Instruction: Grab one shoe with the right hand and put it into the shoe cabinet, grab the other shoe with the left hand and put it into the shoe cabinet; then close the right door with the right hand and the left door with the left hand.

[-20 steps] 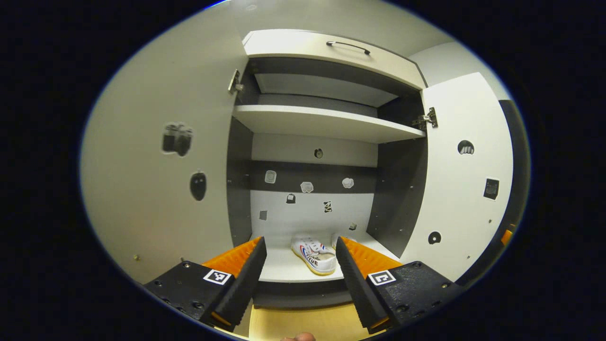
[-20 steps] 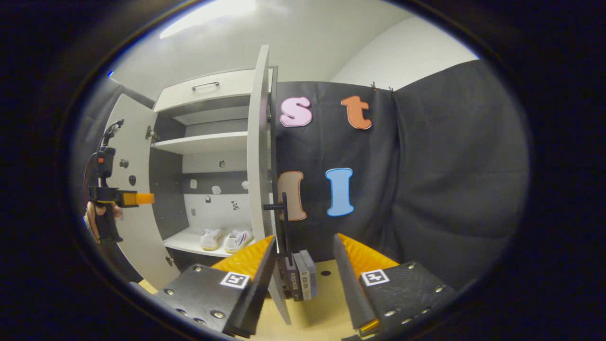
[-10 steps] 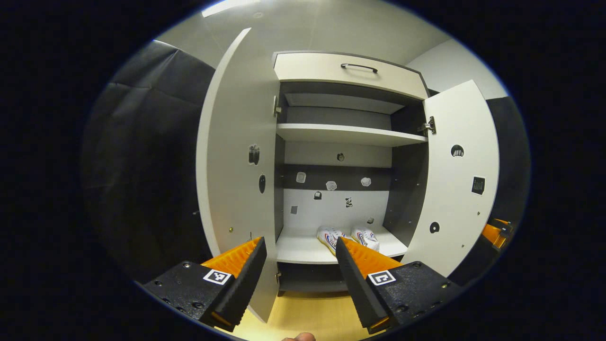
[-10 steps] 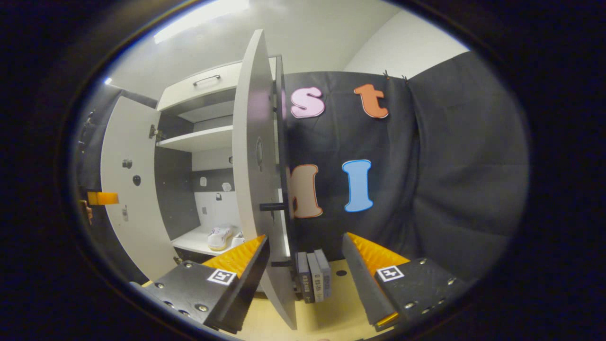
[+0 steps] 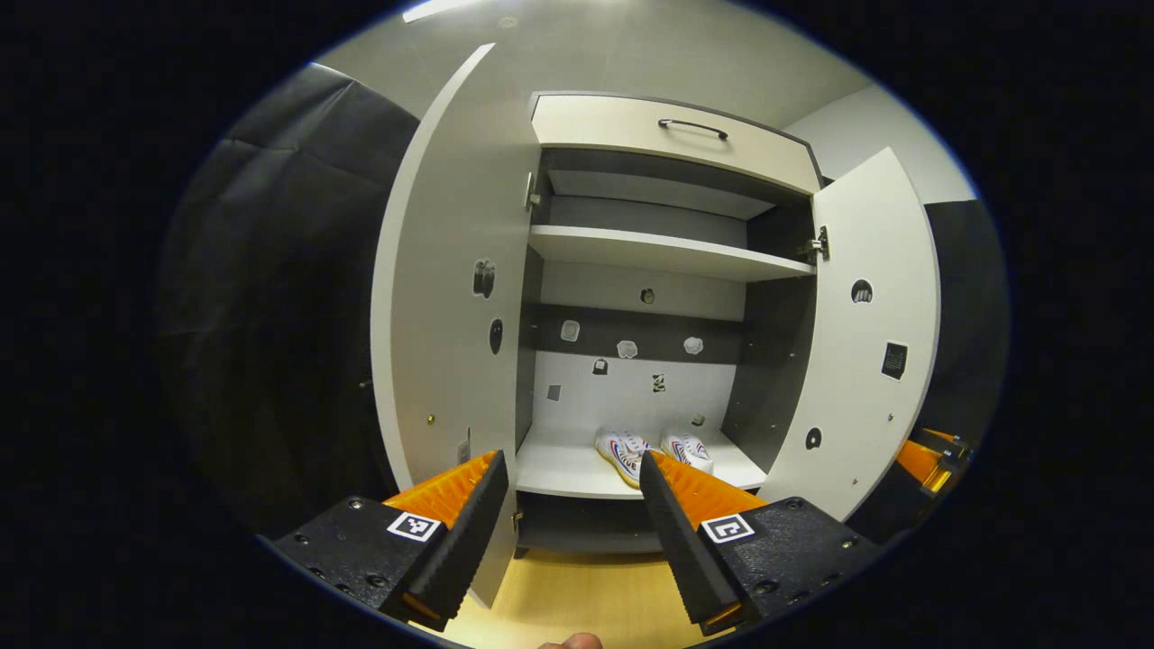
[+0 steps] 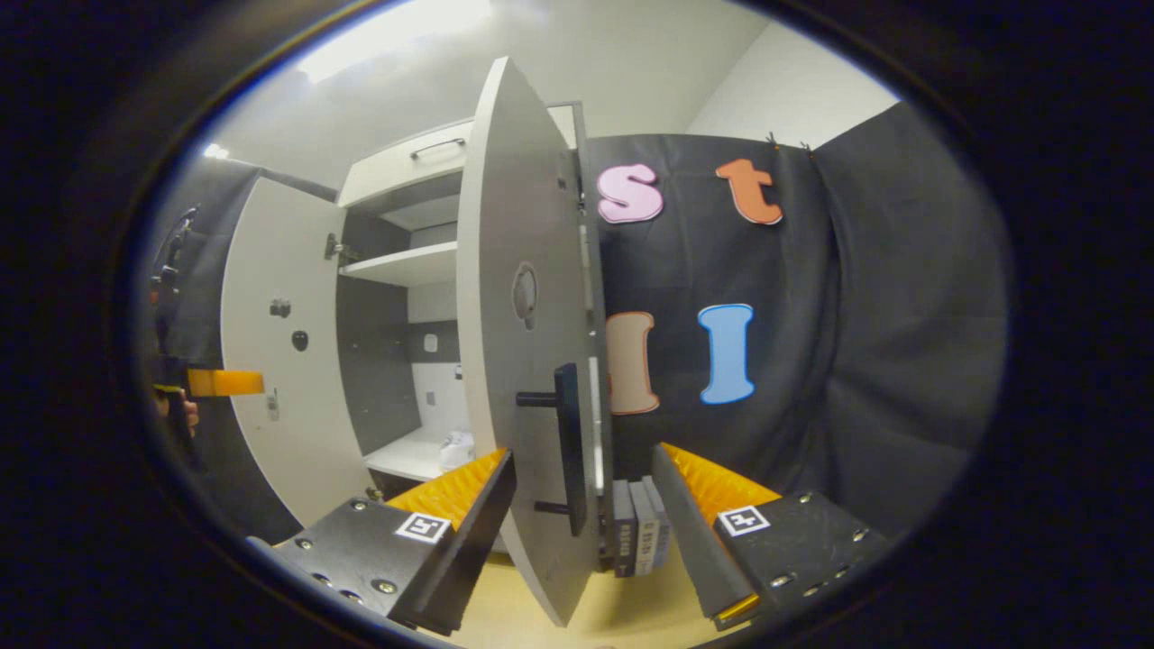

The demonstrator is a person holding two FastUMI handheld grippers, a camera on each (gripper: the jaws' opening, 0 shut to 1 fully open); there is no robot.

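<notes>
Shoe cabinet (image 5: 667,261): stands with both doors swung out, seen head-on in the left gripper view, where it takes the centre from 12 o'clock down to 6 o'clock.
Shoes: a white pair sits side by side on the bottom shelf (image 5: 563,464), toes toward the camera; the left shoe (image 5: 620,448) and the right shoe (image 5: 690,450) lie just beside each other, toward the shelf's right half. In the right gripper view one pale shoe (image 6: 457,448) peeks out past the door's edge at about 7 o'clock.
Left door (image 5: 455,279): open, at 9 o'clock of the cabinet mouth in the left gripper view, small dark stickers on its inner face.
Right door (image 5: 865,333): open at 3 o'clock in the left gripper view. In the right gripper view it (image 6: 532,333) is seen nearly edge-on, its dark bar handle (image 6: 568,446) between the fingers of that gripper.
Left gripper (image 5: 572,532): jaws spread wide and holding nothing, in front of the cabinet, the left door's lower edge behind its left finger. It also shows far off at 9 o'clock in the right gripper view (image 6: 221,383), gripped by a hand (image 6: 176,415).
Right gripper (image 6: 586,532): jaws apart, one finger either side of the right door's edge; contact with the door cannot be told. Part of it shows at 4 o'clock in the left gripper view (image 5: 929,460).
Drawer (image 5: 672,140): closed, at 12 o'clock above the upper shelf (image 5: 658,254).
Books (image 6: 638,539): a few upright spines on the wooden floor (image 5: 577,604) behind the right door.
</notes>
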